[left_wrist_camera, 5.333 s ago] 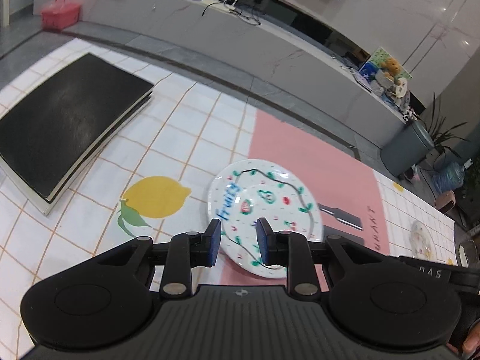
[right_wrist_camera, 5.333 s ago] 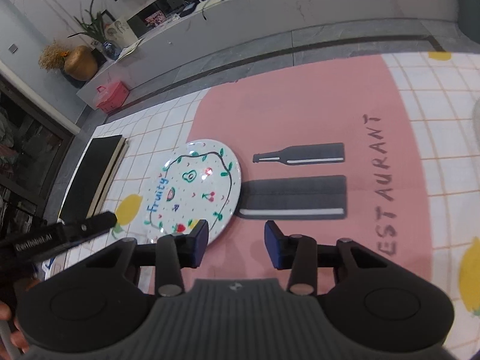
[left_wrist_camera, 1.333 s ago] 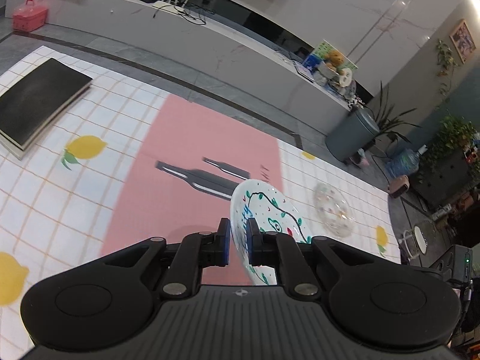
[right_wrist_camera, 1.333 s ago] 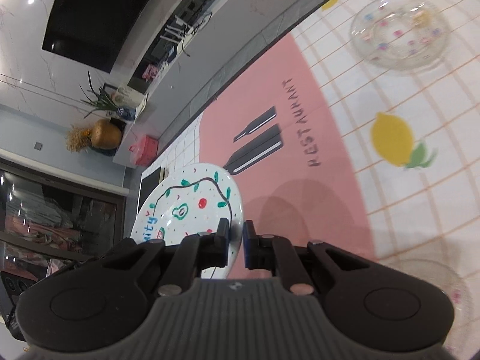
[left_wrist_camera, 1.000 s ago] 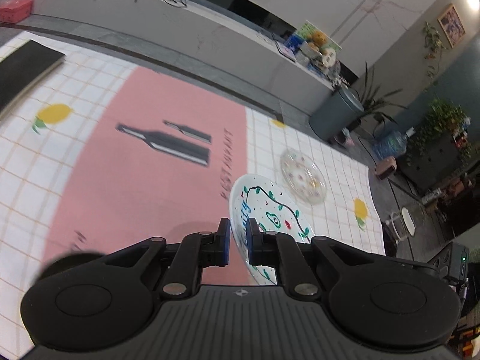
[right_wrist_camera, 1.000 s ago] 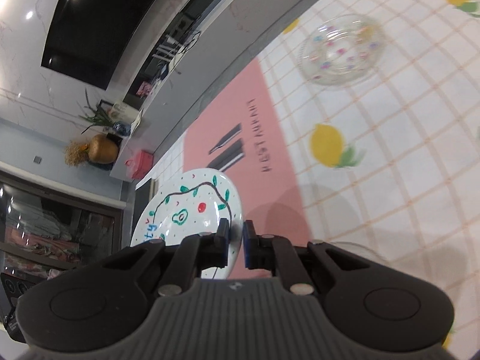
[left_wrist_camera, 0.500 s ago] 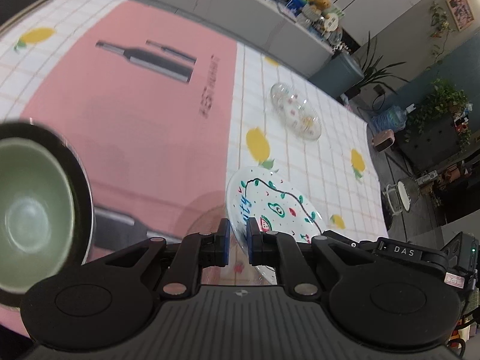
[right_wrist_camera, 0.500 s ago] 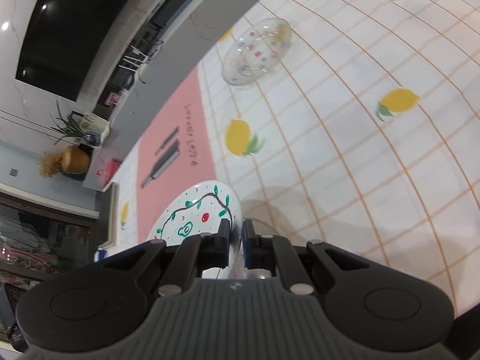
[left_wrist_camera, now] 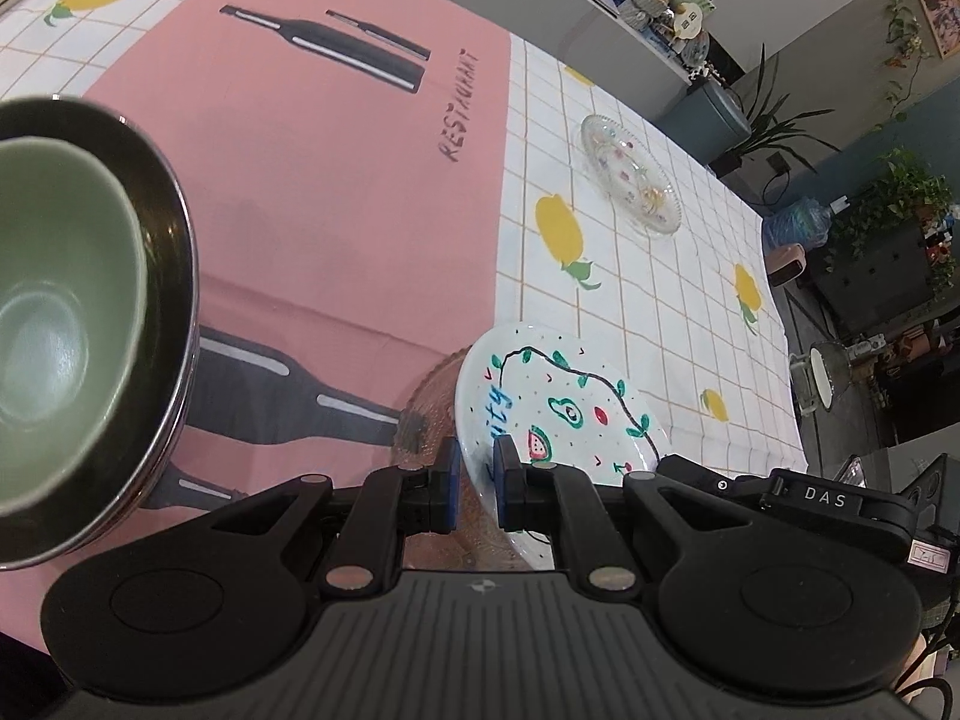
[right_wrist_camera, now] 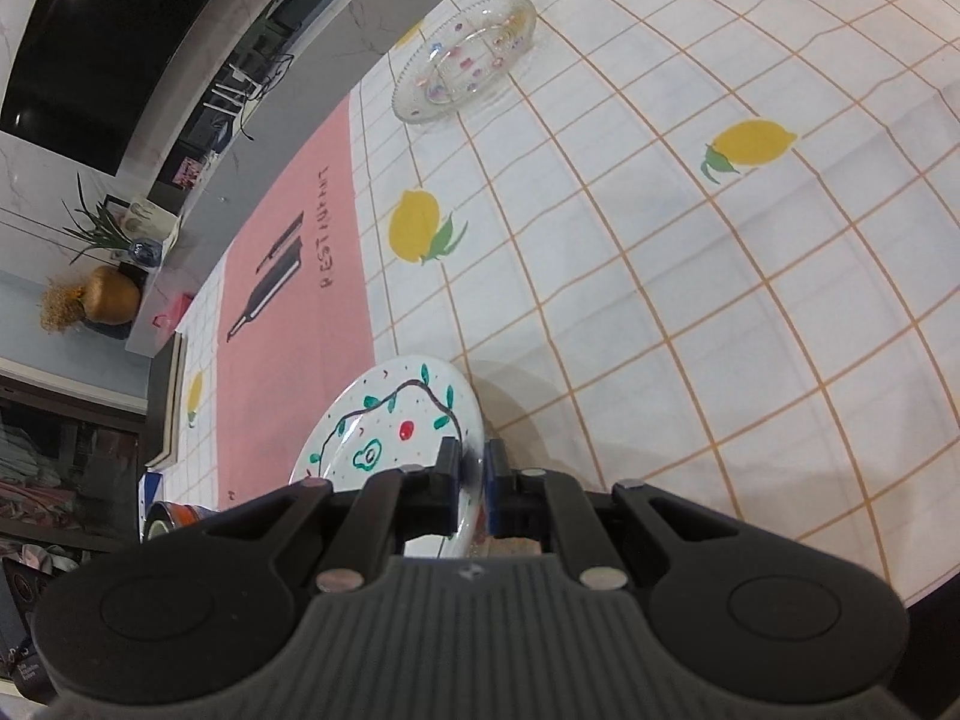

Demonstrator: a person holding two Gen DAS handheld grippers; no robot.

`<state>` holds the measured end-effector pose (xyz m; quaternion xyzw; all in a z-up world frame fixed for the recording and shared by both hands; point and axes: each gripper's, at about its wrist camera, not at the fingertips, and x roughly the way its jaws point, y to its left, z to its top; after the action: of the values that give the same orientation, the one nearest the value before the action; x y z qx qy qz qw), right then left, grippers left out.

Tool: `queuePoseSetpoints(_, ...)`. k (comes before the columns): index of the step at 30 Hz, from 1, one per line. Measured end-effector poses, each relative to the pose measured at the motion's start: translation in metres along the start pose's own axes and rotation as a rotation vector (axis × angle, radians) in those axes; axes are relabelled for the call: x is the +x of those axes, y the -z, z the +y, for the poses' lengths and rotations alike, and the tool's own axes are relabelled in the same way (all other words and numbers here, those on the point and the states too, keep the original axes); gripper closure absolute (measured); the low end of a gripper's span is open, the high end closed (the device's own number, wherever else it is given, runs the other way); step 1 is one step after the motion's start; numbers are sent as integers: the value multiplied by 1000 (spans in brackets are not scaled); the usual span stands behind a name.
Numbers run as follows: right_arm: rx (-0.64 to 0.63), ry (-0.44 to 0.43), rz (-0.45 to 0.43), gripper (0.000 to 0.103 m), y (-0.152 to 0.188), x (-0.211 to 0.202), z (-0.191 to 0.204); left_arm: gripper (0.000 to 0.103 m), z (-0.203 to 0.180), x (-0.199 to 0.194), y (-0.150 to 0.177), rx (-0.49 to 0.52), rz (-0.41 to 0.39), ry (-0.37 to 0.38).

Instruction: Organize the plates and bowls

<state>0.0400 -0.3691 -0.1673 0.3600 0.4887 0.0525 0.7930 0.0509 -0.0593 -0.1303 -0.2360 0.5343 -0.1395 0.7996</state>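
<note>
Both grippers are shut on the rim of the white painted plate (left_wrist_camera: 558,408), one on each side. My left gripper (left_wrist_camera: 478,483) pinches its near left edge. My right gripper (right_wrist_camera: 467,480) pinches the opposite edge of the plate (right_wrist_camera: 390,426). The plate hangs just over a clear amber glass plate (left_wrist_camera: 426,408) on the tablecloth. A green bowl (left_wrist_camera: 54,312) sits inside a dark metal bowl (left_wrist_camera: 168,276) at the left. A clear glass dish with coloured dots (left_wrist_camera: 630,174) lies farther back; it also shows in the right wrist view (right_wrist_camera: 462,60).
The table carries a pink and white checked cloth with lemon prints (left_wrist_camera: 558,228) and printed bottles. The table's right edge (left_wrist_camera: 780,360) drops to the floor with furniture and plants beyond. A black book (right_wrist_camera: 162,414) lies at the far left.
Both grippers have carried the painted plate toward the near side of the table. The stacked bowls have come closer at the left, and the amber glass plate now lies under the painted plate.
</note>
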Motion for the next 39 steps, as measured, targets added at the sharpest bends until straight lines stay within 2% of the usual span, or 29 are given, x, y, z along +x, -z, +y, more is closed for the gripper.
queuePoseSetpoints(22,-89,82,9,95,7,13,7,90,8,18,7,5,47,-38)
queuePoseSetpoints(39,-127,123,5,89,11,20,11,91,6,19,8,26,27,-55)
